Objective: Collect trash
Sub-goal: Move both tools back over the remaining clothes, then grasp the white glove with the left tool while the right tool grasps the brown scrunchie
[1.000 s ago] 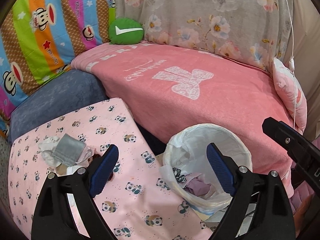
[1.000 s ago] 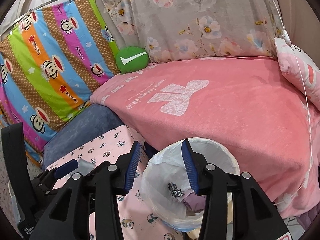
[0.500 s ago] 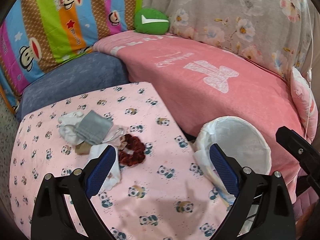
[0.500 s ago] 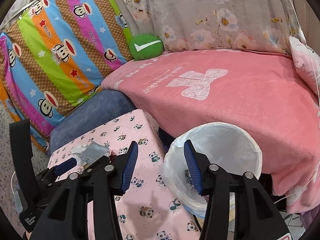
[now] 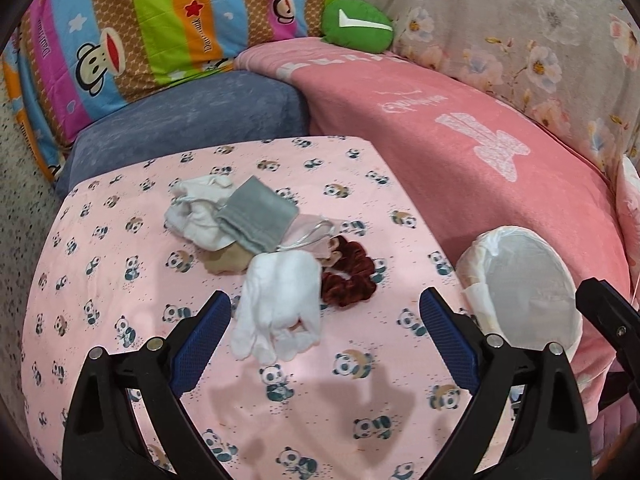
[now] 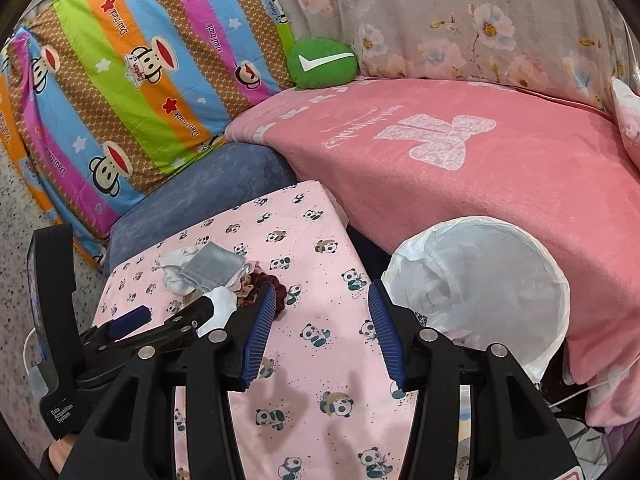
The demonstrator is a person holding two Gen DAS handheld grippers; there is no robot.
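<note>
From the left wrist, the left gripper (image 5: 324,330) is seen with its jaws spread wide and nothing pressed between them; the jaws have just been opening. A white glove (image 5: 280,304) lies on the panda-print desk (image 5: 120,280) between the two blue pads, just ahead of them and untouched. Beyond the glove a dark red scrunchie (image 5: 350,276), a grey pouch (image 5: 258,216) and a white cloth (image 5: 196,216) are heaped together. The white-lined trash bin (image 5: 524,280) stands beside the desk, to the right of the right pad. From the right wrist, the right gripper (image 6: 322,332) is seen half spread and empty, with bare desk (image 6: 320,240) between its pads. The heap lies ahead and to the left, the scrunchie (image 6: 276,282) partly hidden by the left pad, and the trash bin (image 6: 480,280) is just right of the right pad.
</note>
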